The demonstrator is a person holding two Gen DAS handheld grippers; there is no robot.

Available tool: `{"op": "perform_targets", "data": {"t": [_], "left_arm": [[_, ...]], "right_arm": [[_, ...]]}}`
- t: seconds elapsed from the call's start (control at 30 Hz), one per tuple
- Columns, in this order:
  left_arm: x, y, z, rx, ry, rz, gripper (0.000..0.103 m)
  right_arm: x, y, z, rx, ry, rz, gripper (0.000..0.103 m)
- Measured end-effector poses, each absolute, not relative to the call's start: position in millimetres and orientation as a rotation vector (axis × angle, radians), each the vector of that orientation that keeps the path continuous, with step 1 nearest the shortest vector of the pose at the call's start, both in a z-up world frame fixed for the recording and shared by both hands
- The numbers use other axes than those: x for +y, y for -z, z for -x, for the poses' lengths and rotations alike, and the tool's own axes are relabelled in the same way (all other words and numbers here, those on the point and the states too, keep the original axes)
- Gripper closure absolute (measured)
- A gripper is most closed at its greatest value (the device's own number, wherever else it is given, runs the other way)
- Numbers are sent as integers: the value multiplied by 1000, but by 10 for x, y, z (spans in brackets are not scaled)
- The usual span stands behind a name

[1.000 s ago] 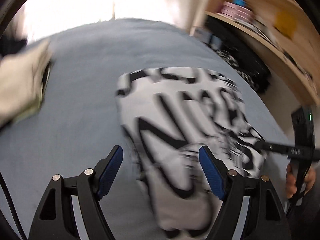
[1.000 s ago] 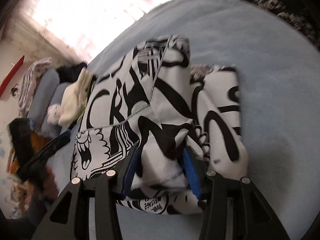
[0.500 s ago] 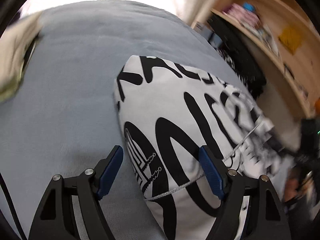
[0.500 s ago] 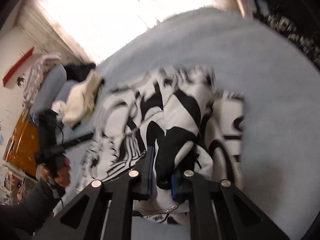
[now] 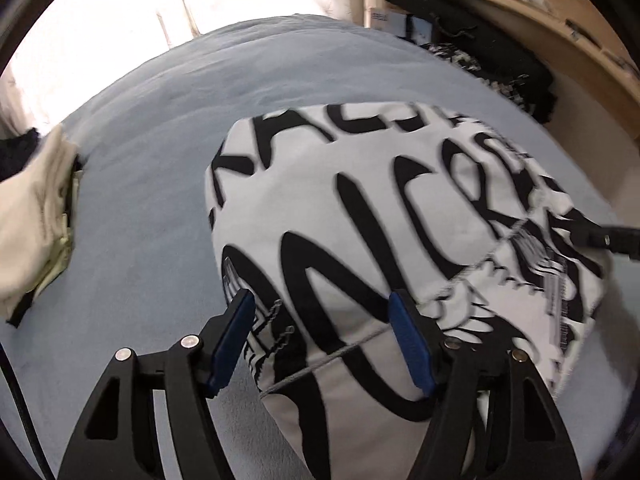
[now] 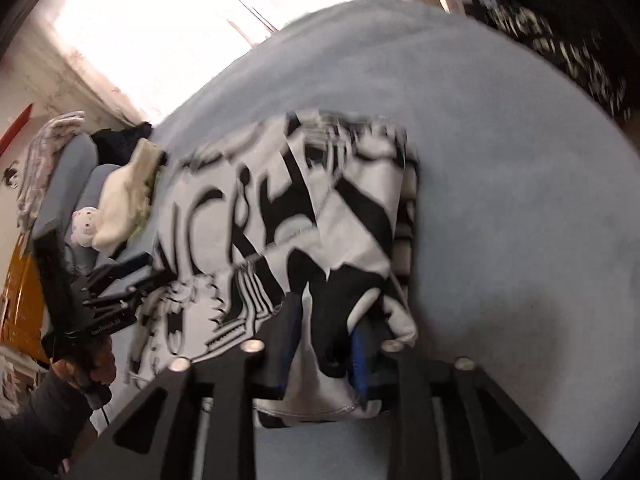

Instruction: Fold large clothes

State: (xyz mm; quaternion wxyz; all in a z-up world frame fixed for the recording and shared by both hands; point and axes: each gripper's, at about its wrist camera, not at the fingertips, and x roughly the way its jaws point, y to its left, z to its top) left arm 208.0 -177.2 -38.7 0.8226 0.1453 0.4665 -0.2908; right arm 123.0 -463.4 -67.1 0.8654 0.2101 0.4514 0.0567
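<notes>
A large white garment with bold black lettering [image 5: 400, 220] lies on the blue-grey bed cover [image 5: 160, 140]. My left gripper [image 5: 324, 340] is open, its blue pads on either side of the garment's near edge with a grey drawstring running between them. In the right wrist view the same garment [image 6: 288, 208] lies partly folded. My right gripper [image 6: 324, 344] is shut on a bunched fold of it at the near edge. The left gripper and the hand that holds it show at the left of that view [image 6: 92, 312].
A cream folded garment [image 5: 32, 220] lies at the bed's left edge, also in the right wrist view [image 6: 124, 196]. Dark patterned clothes [image 5: 500, 64] lie by a wooden shelf [image 5: 520, 4] at the right. Pillows and a small soft toy [image 6: 84, 224] sit at the far left.
My right gripper has closed on the garment's fold. My left gripper has come closer to the garment's near edge and stays open. The garment now lies more spread out.
</notes>
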Motion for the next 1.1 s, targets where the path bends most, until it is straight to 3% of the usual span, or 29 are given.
{"op": "perform_targets", "data": {"t": [0.07,0.2,0.37,0.4,0.43,0.47,0.6,0.7,0.8,0.83,0.87,1.0,1.1], "left_arm": [[-1674,272,-2122,994,649,-263,28],[-1528,131,-2371,1009,634,-127,27],[-1476,321,-2835,1100,575,-21,27],[-1491,362,-2893,1110,567,-16,27],[-1505,394,-2935,1116,563,-9,27],[-1516,413,-2966,1120,560,0,27],[-1580,452,-2990,1139,560,3,27],[-1684,574,-2937,1133,523,-78,16],[-1724,576,-2873,1114,489,-116,15],[-1701,536,-2862,1107,481,-126,15],[-1689,466,-2816,1088,466,-145,16],[-1628,113,-2423,914,404,-258,16],[-1598,-107,-1998,827,437,-278,16]], "right_arm": [[-4722,543,-1298,904,-136,-471,42],[-4968,558,-1662,849,-65,-492,38],[-5202,931,-2330,947,-71,-652,38],[-5238,1003,-2424,961,-87,-686,38],[-5264,1068,-2496,970,-128,-724,57],[-5265,1090,-2515,972,-137,-725,98],[-5188,942,-2424,937,-36,-565,98],[-5157,1150,-2388,1008,0,-529,97],[-5054,1147,-2389,1032,39,-458,92],[-5025,1071,-2372,1025,62,-434,85],[-4961,950,-2336,1016,106,-380,78],[-4521,509,-2113,900,204,-153,77],[-4138,365,-1889,845,83,-160,77]]}}
